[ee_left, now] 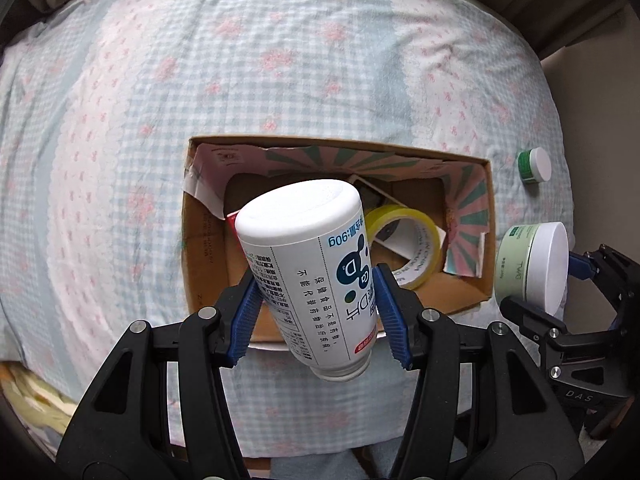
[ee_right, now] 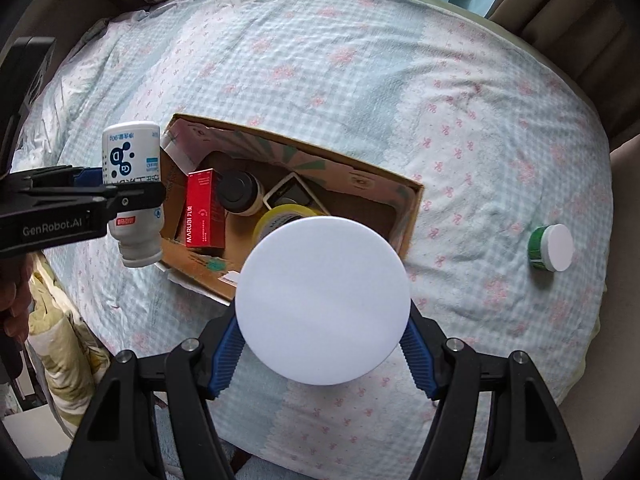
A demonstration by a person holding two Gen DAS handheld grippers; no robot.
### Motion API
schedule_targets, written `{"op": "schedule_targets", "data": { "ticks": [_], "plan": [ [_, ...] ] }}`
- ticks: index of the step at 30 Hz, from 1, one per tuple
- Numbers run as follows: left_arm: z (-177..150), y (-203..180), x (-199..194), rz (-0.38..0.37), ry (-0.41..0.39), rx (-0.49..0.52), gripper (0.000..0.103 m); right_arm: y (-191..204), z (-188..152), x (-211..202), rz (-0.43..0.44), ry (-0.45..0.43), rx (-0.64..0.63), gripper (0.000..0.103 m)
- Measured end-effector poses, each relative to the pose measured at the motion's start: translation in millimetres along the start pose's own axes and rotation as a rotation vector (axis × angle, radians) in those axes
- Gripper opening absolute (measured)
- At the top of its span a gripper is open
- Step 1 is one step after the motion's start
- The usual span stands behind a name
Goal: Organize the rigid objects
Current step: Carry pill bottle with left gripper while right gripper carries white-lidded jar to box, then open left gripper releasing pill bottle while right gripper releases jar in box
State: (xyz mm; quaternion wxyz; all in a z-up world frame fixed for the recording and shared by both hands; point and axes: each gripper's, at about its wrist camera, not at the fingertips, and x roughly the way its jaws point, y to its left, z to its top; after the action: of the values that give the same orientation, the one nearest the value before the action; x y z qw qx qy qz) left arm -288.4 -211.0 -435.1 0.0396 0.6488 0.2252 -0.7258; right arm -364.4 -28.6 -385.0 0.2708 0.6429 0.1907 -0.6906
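My left gripper [ee_left: 318,284] is shut on a white supplement bottle [ee_left: 308,264], held upside down with its cap toward me, above the near left part of an open cardboard box [ee_left: 200,264]. The same bottle [ee_right: 130,184] shows in the right wrist view at the box's left end. My right gripper [ee_right: 322,340] is shut on a round pale-green jar [ee_right: 322,300] with a white flat end facing the camera; that jar [ee_left: 532,264] hangs just right of the box. Inside the box lie a yellow tape roll [ee_left: 404,240], a red carton [ee_right: 202,208] and a dark-lidded jar [ee_right: 240,192].
A small green jar with a white lid [ee_right: 552,246] lies on its side on the checked bedspread [ee_right: 360,80], to the right of the box. Curtains hang behind the bed. A folded yellowish quilt [ee_right: 60,340] sits at the lower left, beside a person's hand.
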Motion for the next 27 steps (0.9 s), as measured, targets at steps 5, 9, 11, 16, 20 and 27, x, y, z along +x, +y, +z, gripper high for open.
{"op": "schedule_targets", "data": {
  "ticks": [5,9,11,16,20,27],
  "plan": [
    [-8,19,36,0.01,0.01,0.035,0.051,18,4,48,0.018,0.027,0.054,0.066],
    [-10,29,52,0.029,0.003,0.061,0.051,25,6,79,0.033,0.045,0.1,0.066],
    [-8,32,56,0.044,-0.005,0.077,0.051,25,7,88,0.041,0.045,0.121,0.066],
    [-3,32,60,0.056,-0.012,0.12,0.051,21,12,101,0.063,0.036,0.179,0.066],
    [3,24,50,0.075,-0.043,0.15,0.095,24,13,94,0.068,-0.049,0.147,0.092],
    [6,19,38,0.061,-0.083,0.168,0.103,19,11,76,0.018,-0.126,0.121,0.103]
  ]
}}
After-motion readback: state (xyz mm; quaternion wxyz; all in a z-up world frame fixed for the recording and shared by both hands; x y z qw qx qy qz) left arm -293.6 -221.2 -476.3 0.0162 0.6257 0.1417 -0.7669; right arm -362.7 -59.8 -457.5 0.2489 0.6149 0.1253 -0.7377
